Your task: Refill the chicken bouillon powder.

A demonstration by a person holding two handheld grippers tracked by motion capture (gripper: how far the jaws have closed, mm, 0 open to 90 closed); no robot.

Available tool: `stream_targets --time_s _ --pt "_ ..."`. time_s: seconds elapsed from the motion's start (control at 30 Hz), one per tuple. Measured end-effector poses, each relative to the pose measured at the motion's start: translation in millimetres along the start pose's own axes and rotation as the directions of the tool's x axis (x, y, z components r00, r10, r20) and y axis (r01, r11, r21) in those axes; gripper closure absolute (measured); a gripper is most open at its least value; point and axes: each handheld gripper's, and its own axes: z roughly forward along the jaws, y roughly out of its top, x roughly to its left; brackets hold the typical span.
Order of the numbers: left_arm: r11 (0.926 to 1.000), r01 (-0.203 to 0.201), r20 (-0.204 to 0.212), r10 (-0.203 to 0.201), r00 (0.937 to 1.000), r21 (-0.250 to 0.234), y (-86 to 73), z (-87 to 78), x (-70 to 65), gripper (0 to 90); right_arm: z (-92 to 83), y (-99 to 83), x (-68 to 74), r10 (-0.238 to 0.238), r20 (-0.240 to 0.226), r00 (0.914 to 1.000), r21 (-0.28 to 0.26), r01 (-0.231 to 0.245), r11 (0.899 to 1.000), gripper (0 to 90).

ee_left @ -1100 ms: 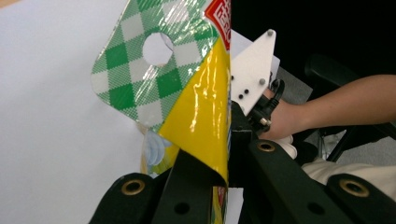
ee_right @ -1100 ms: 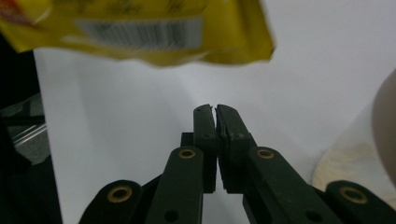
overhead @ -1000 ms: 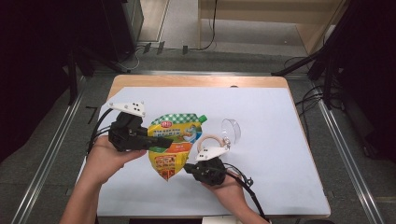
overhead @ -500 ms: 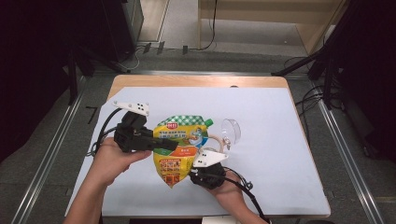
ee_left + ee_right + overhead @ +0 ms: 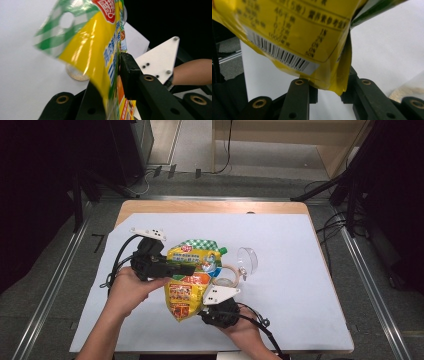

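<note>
So the yellow snack pouch [image 5: 192, 280] was held up off the white surface [image 5: 300, 285], roughly mid-left, pinched between both tools. The left hand-held gripper [image 5: 186, 269] came in from the left and was clamped on the pouch's left edge; in the left gripper view the foil [image 5: 100, 50] ran right between the jaws, with one black jaw flat against the printed side. Its jaws had just been easing apart a touch, but the pouch was pinched there all the same.

The right hand-held gripper [image 5: 202, 310] sat at the near side, under the pouch's bottom end. In the right gripper view the bottom corner by the barcode [image 5: 287, 57] hung between the two jaws, which had just been opening; honestly couldn't tell if the pads pressed it.

Just right of the pouch, a clear glass jar [image 5: 248, 261] lay on its side, with a wooden ring [image 5: 231, 272] close by it.
</note>
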Motion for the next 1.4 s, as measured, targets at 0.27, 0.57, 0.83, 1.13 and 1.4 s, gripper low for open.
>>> stream_targets --time_s 0.27,0.57,0.83,1.13,1.4 --pt "1.0 -0.005 -0.026 0.005 0.9996 0.008 1.7 9.4 -2.0 82.4 -1.3 0.7 7.2 -0.028 -0.019 0.9994 0.014 0.029 0.999 76.1" --pt "0.9996 -0.021 -0.059 0.022 0.998 0.017 1.7 19.4 -7.0 81.0 0.1 3.3 18.3 -0.063 -0.058 0.9963 0.023 0.065 0.998 75.7" --pt "0.9989 -0.024 -0.075 0.027 0.9968 0.04 2.1 24.6 -11.3 80.7 0.9 5.7 24.9 -0.073 -0.089 0.9934 0.023 0.075 0.997 74.9" --pt "0.9963 0.016 -0.099 -0.008 0.9951 0.085 1.9 34.7 -11.7 79.3 -0.9 11.6 33.5 -0.09 -0.105 0.9903 0.014 0.092 0.996 69.6" --pt "0.9918 0.072 -0.118 -0.06 0.9912 0.106 1.2 40.4 -5.8 76.5 4.1 14.3 34.2 -0.059 -0.168 0.9841 0.048 0.068 0.997 68.8"
